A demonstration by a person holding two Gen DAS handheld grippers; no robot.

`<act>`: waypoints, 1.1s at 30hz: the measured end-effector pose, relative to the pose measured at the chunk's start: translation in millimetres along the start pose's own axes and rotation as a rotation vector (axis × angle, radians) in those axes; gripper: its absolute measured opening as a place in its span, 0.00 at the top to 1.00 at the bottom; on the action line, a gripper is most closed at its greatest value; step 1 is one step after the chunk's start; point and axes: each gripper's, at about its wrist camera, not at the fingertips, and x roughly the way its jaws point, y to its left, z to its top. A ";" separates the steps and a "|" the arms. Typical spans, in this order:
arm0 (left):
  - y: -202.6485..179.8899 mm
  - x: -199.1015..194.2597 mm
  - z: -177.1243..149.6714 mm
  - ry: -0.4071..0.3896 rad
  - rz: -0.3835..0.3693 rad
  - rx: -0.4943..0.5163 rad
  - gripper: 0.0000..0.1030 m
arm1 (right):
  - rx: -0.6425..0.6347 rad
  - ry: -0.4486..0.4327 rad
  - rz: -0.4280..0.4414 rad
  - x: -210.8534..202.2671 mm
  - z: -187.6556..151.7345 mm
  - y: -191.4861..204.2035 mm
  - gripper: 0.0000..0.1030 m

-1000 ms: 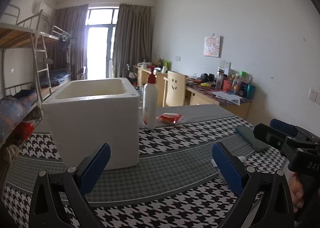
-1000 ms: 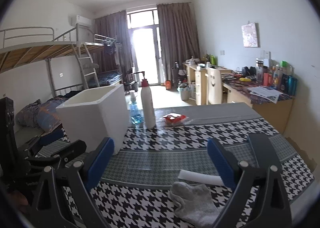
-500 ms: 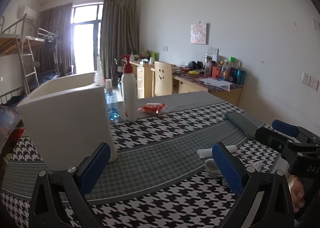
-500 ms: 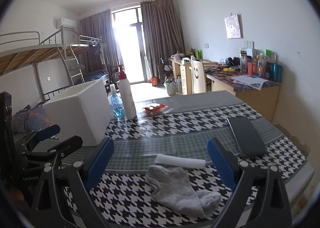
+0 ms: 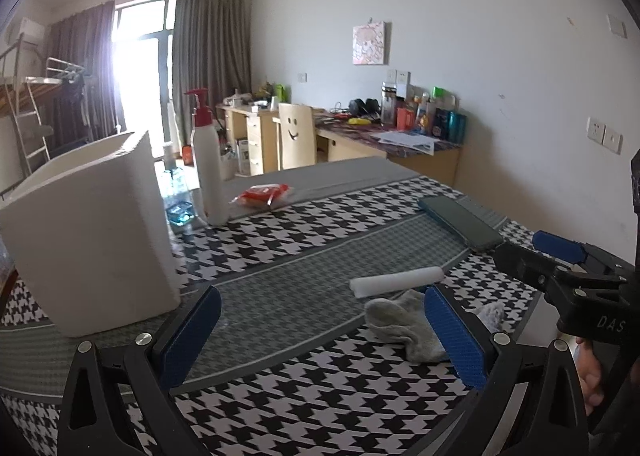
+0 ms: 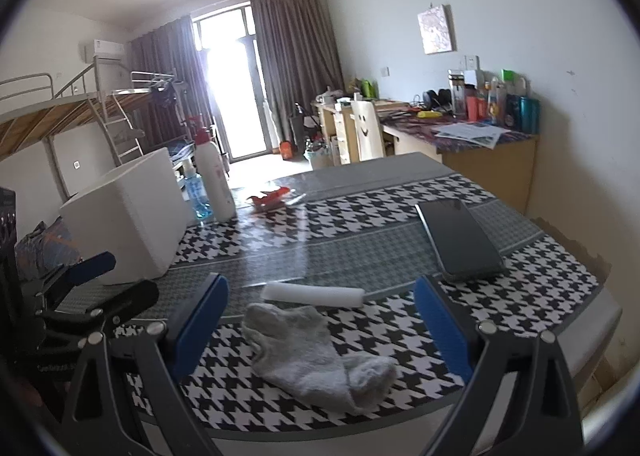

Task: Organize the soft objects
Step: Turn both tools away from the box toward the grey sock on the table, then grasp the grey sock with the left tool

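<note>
A grey sock [image 6: 316, 356] is seen lying flat on the houndstooth-covered surface [image 6: 540, 280], directly ahead of the right hand-held gripper [image 6: 320, 332] and framed between its two blue pads [image 6: 200, 324]. The jaws of that hand-held gripper are held wide, with nothing between them but the sock below. The sock's long axis is laid on a diagonal, from the cuff at the far left to the toe at the near right, so that it is crossed by the line between the pads rather than aligned with it. A white foam roll [image 6: 314, 294] is found just beyond the cuff, touching or nearly touching it; which cannot be told.

From the left hand-held gripper [image 5: 320, 340], also spread wide and holding nothing, the same sock [image 5: 404, 326] is seen off to the right, partly hidden behind the right-hand pad [image 5: 456, 336]. The right hand-held gripper is therefore judged the nearer and better placed. The white foam box [image 5: 92, 240], the likely container, stands well apart to the left, beside the pump bottle [image 5: 208, 172]. A descent onto the sock's middle is judged the coming move, the phone [image 6: 460, 240] being left aside
</note>
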 end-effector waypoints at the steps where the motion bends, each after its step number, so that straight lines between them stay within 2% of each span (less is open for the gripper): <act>1: -0.9 1.5 -0.3 0.004 0.001 -0.002 0.01 | 0.004 0.005 0.001 0.8 -0.8 -2.0 0.07; 17: -27.0 27.1 -6.5 0.088 -0.050 0.023 0.01 | 0.020 0.050 -0.022 8.7 -10.6 -27.7 0.07; 30: -57.3 64.6 -15.8 0.218 -0.122 0.053 0.01 | 0.005 0.095 -0.030 18.1 -12.4 -47.9 0.07; 33: -62.3 72.0 -18.1 0.241 -0.128 0.056 0.05 | 0.000 0.115 -0.008 22.8 -12.2 -51.3 0.07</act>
